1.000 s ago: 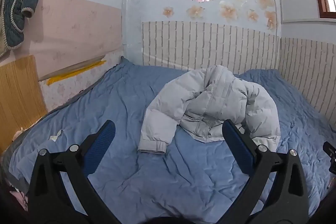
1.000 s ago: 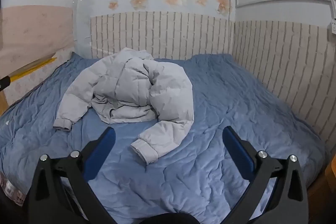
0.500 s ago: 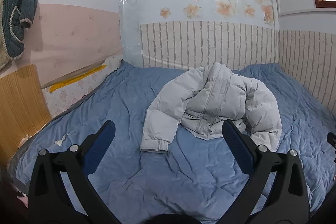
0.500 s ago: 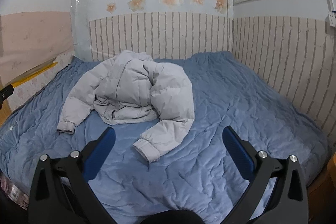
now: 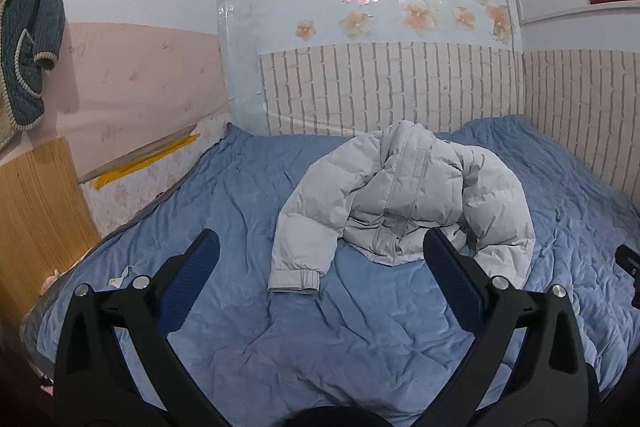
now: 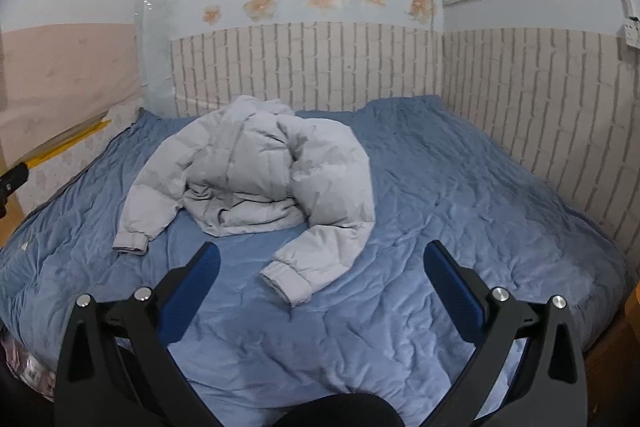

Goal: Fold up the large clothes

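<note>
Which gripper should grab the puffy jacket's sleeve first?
Probably the right hand-held gripper: one sleeve cuff of the jacket lies just ahead between its open fingers. The left hand-held gripper, also open, has the other cuff about as near.

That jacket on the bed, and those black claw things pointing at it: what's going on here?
A person holds a gripper in each hand, about to fold the jacket. It lies crumpled on the blue bed, sleeves sprawled toward the near edge. The left gripper and right gripper both hover short of it, jaws wide open and holding nothing. No folding has begun.
</note>
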`<state>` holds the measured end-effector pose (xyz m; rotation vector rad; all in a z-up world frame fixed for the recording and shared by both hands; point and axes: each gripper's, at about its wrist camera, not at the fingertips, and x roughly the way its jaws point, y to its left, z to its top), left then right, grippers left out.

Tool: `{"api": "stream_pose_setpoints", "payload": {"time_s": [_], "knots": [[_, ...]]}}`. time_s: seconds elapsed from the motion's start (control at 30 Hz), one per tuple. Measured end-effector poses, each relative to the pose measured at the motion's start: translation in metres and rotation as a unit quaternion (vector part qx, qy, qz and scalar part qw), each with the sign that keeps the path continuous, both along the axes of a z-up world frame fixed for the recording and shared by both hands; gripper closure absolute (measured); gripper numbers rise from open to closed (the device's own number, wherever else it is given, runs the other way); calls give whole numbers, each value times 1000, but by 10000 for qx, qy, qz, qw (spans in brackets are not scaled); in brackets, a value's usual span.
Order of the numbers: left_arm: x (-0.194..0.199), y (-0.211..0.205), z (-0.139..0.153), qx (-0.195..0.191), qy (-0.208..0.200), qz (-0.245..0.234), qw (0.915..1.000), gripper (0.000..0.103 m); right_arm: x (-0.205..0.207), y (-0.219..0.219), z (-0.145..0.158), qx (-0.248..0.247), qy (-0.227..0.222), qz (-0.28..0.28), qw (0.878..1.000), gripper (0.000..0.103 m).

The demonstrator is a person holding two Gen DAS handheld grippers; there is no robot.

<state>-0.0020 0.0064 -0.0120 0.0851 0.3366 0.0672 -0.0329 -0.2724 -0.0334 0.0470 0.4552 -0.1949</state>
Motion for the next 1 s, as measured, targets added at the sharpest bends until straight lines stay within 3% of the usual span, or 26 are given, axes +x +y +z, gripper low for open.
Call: {"api": "stream_pose_setpoints", "payload": {"time_s": [0.37, 1.0], "knots": [[3, 9, -6, -11, -6, 162, 9999, 3, 16, 12, -5, -207, 191, 88, 9996, 2], [29, 4, -13, 29, 73, -7, 10000, 3, 31, -4, -12, -294, 325, -88, 9990, 1]]}}
